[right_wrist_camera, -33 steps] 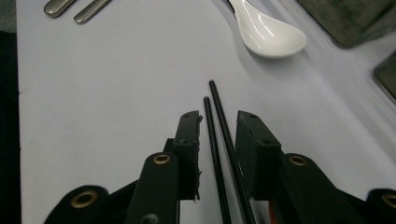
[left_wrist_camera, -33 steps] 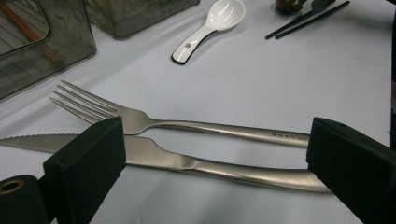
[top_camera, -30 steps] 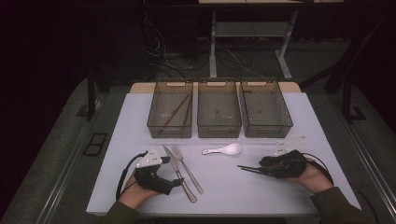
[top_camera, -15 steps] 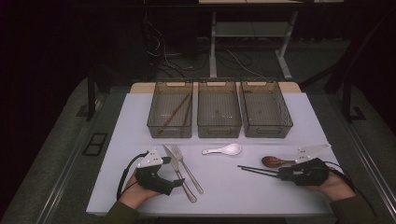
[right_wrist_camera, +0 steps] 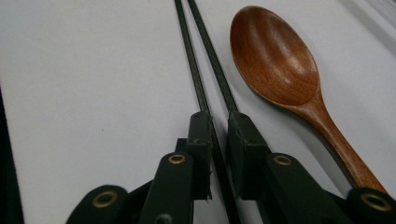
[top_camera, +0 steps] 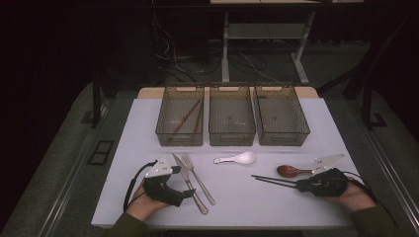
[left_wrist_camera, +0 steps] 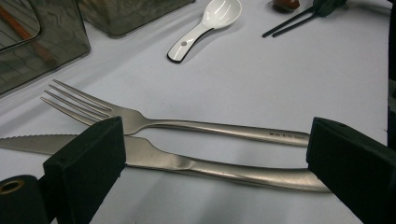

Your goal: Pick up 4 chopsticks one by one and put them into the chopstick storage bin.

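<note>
We are sorting cutlery from the white table (top_camera: 123,148) into the three smoked-plastic bins at its far edge, and the step in hand, as we judge it, is picking up the pair of black chopsticks (top_camera: 272,180). Our right gripper (top_camera: 300,185) is lying low on the table at the near right, its jaws drawn nearly together around the near ends of the chopsticks; in the right gripper view one stick (right_wrist_camera: 198,79) is running in between the two pads while the other (right_wrist_camera: 215,60) is passing against the right-hand pad, so we are judging the grip as closed on the pair, though we cannot tell whether both sticks are truly pinched. The wooden spoon (right_wrist_camera: 275,56) is lying just beside the chopsticks, apart from them. Our left gripper (top_camera: 188,193) is resting at the near left with its jaws spread wide, and the left gripper view is showing them standing on either side of the steel knife (left_wrist_camera: 187,163), with the fork (left_wrist_camera: 187,125) just beyond it and nothing yet held. The white ceramic spoon (top_camera: 236,159) is waiting near the middle of the table. The left bin (top_camera: 163,129) is already holding brown chopsticks (top_camera: 182,118), so the next move is calling for lifting the black pair level, without nudging the wooden spoon, and carrying it forward across the table to that bin.
</note>
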Available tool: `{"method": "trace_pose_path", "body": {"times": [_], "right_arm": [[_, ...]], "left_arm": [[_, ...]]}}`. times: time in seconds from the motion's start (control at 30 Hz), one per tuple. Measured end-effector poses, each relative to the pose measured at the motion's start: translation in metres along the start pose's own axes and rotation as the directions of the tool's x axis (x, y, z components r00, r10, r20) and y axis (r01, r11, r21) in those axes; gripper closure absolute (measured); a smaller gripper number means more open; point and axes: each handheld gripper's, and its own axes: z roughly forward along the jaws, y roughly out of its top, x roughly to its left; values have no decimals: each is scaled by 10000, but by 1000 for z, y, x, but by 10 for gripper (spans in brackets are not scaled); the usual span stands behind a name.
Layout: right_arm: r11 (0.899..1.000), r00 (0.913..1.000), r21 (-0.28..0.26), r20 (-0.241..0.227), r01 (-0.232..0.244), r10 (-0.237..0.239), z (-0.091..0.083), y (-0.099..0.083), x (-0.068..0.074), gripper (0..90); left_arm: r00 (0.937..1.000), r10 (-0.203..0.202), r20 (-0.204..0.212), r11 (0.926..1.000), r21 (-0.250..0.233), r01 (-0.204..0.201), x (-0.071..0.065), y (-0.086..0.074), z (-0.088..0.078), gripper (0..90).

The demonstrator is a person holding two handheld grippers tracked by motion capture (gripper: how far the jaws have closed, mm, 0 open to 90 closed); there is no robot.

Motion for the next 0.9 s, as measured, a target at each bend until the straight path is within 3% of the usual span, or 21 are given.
{"method": "trace_pose_path", "body": {"times": [0.43,0.77,0.9], "right_arm": [[9984,9982,46,-193,560,-559,0,0,4,844],[9979,9958,40,-648,653,-649,0,2,4,854],[9980,9951,-253,-788,586,-605,-4,3,4,854]], "left_arm": [[10000,19,10,10000,12,-19,0,0,0,41],[10000,15,6,10000,16,-15,0,0,0,41],[10000,9,5,10000,9,-9,0,0,0,41]]}}
